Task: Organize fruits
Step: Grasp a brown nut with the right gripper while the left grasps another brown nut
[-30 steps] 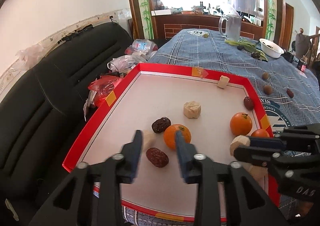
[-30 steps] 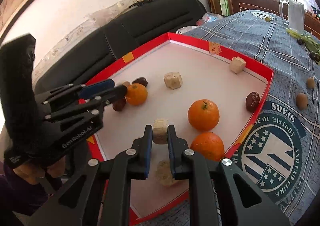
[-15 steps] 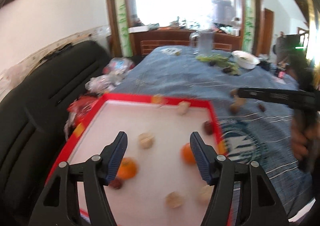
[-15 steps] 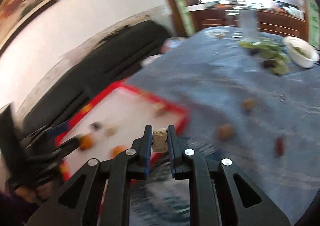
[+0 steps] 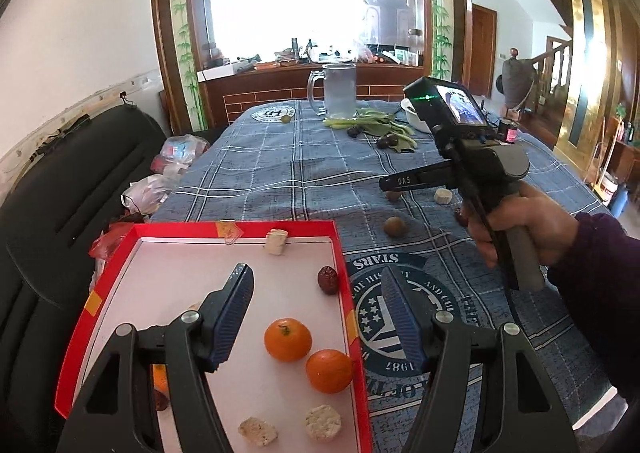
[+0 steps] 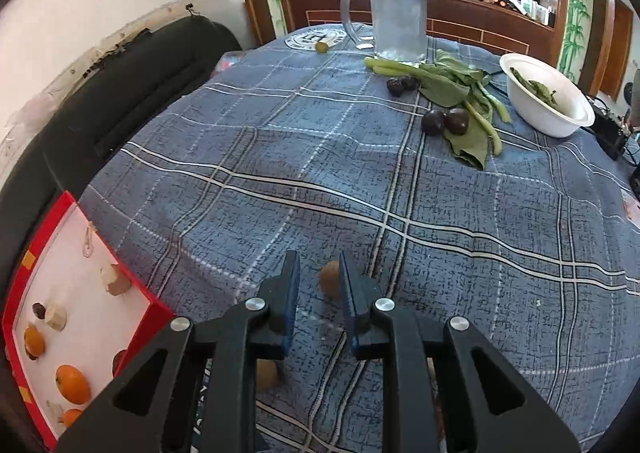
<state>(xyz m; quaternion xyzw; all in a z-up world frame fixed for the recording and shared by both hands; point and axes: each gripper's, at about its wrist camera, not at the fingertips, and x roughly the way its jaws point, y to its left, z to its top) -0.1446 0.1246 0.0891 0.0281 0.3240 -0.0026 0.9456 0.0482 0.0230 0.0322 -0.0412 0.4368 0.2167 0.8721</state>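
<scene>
The left gripper (image 5: 316,317) stands wide open at the bottom of the left wrist view, with nothing between its ribbed blue pads (image 5: 234,313); its jaws have just been opening. Below it lies a shallow red tray (image 5: 344,293) with a smooth white floor. On this floor rest 2 round glossy oranges (image 5: 288,339), a wrinkled dark red date (image 5: 328,280), and 3 pale, rough, crumbly chunks (image 5: 323,421), one at the far rim and 2 at the bottom of the frame.

The table is covered by a blue plaid cloth (image 6: 360,173) of coarse weave. In the right wrist view the right gripper (image 6: 320,285) sits at the lower centre with its jaws narrowly apart; they have just been opening, and no pad presses on anything. A small round brown fruit (image 6: 330,284) lies on the cloth in the gap, close to the right pad.

Only the left view shows the person's hand (image 5: 520,225) in a dark sleeve, holding the right gripper's handle at the right of the frame, and a pale chunk (image 5: 443,196) on the cloth beyond it. Only the right view shows clearly the white bowl (image 6: 548,109), the leafy green stalks (image 6: 460,93) and the dark round fruits (image 6: 446,121) in the upper right. The frosted glass mug (image 6: 396,13) appears in both.
</scene>
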